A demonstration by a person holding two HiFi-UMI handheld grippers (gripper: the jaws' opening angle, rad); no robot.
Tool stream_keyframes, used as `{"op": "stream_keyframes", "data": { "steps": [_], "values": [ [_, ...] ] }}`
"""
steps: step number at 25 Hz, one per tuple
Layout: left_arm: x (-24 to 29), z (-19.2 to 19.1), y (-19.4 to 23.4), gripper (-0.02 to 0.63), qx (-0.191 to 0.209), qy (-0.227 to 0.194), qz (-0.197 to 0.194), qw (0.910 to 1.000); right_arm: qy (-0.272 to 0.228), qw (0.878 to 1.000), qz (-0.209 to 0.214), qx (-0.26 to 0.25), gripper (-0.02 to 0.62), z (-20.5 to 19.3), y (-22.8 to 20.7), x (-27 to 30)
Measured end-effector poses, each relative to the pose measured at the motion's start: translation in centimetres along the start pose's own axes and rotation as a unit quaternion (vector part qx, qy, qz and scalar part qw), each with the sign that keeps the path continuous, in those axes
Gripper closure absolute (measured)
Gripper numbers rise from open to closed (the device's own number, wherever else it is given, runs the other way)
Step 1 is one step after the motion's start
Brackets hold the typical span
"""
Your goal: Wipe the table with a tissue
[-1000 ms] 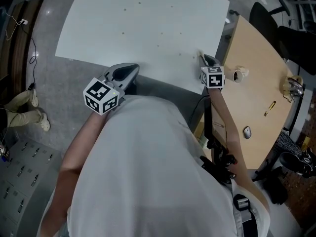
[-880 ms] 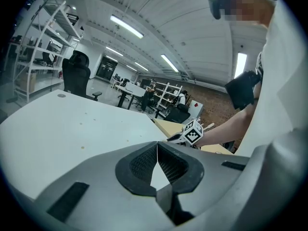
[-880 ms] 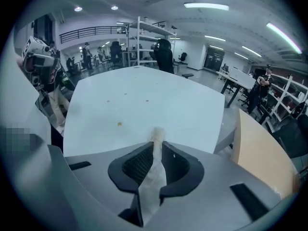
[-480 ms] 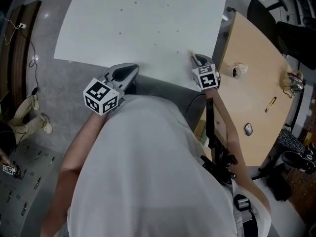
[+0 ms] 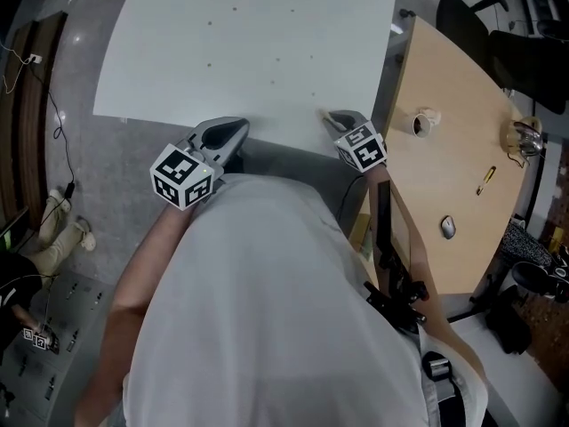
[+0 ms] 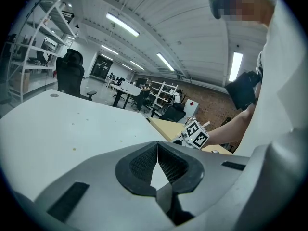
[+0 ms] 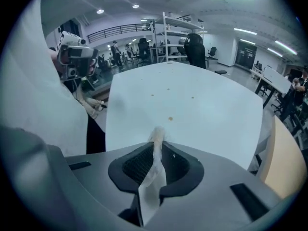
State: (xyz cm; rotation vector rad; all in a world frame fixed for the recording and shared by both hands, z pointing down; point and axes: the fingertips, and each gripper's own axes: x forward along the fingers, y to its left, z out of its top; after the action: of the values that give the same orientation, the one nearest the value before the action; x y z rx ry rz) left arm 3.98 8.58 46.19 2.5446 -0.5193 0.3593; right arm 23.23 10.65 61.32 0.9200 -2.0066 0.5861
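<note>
Over the near edge of the white worktop [image 5: 249, 43], seen from my head, my right claw [image 5: 331, 116] points down at about 5 o'clock of the sheet, close to the corner by the wooden worktop [image 5: 453, 149]. My left claw [image 5: 233, 132] hangs at about 6 o'clock, just off the edge. The brown specks [image 5: 277, 61] lie toward 11 and 12 o'clock from the right claw, well apart from it. My worry here is that a stroke begun this near the edge could slide off the rim and leave those specks untouched.

Along my left claw [image 6: 156, 150], the jaws are clenched together with nothing between them, and the worktop [image 6: 62, 129] spreads away at 10 o'clock.

Along my right claw [image 7: 156, 146], the jaws are pinched on the tissue [image 7: 153, 177]. I judge the grip risky: the tissue is squeezed into a thin strip, and only a small tuft pokes past the tips. If I press steeply, the hard tips may scrape the surface instead of the paper, or the paper may tear or slip out. The tissue runs between the pads, its tuft at 12 o'clock beyond the tips and its loose tail at 6 o'clock. The nearest speck [image 7: 170, 119] sits just past the tuft.
</note>
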Motion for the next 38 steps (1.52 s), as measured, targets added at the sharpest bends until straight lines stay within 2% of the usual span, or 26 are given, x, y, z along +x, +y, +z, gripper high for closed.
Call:
{"op": "stream_keyframes", "data": {
  "steps": [2, 4, 6, 9, 14, 19, 26, 33, 38],
  "values": [
    [0.1, 0.1, -0.1, 0.600, 0.001, -0.001, -0.003, 1.0000, -0.008, 0.999, 0.039, 0.008, 0.537, -0.1, 1.5, -0.1],
    [0.2, 0.4, -0.1, 0.600, 0.003, -0.002, -0.005, 1.0000, -0.037, 0.997, 0.053, 0.042, 0.537, 0.3, 1.9, -0.6],
    [0.1, 0.7, 0.1, 0.600, 0.004, -0.003, -0.005, 1.0000, -0.075, 0.992, 0.032, 0.099, 0.537, 0.8, 0.6, -1.5],
    [0.0, 0.7, 0.2, 0.600, 0.006, -0.002, -0.005, 1.0000, -0.114, 0.977, -0.011, 0.177, 0.537, 0.9, -2.3, -2.6],
    [0.1, 0.5, 0.1, 0.600, 0.007, 0.003, -0.018, 0.9998, -0.129, 0.961, -0.054, 0.240, 0.535, 0.3, -4.1, -3.4],
    [-0.7, 0.4, 1.6, 0.600, 0.005, 0.006, -0.010, 0.9999, -0.124, 0.966, -0.057, 0.218, 0.535, 1.9, -3.2, -1.4],
    [-0.3, -0.4, 2.4, 0.600, 0.008, 0.026, -0.027, 0.9993, -0.114, 0.974, -0.067, 0.185, 0.535, 3.6, -2.8, -0.5],
    [-1.1, -0.6, 4.4, 0.600, 0.007, 0.025, -0.031, 0.9992, -0.101, 0.971, -0.128, 0.175, 0.535, 3.4, -5.2, -0.4],
    [-1.5, 0.5, 5.1, 0.600, 0.011, 0.029, -0.037, 0.9988, -0.060, 0.976, -0.159, 0.135, 0.535, 3.8, -5.8, 0.2]
  ]
}}
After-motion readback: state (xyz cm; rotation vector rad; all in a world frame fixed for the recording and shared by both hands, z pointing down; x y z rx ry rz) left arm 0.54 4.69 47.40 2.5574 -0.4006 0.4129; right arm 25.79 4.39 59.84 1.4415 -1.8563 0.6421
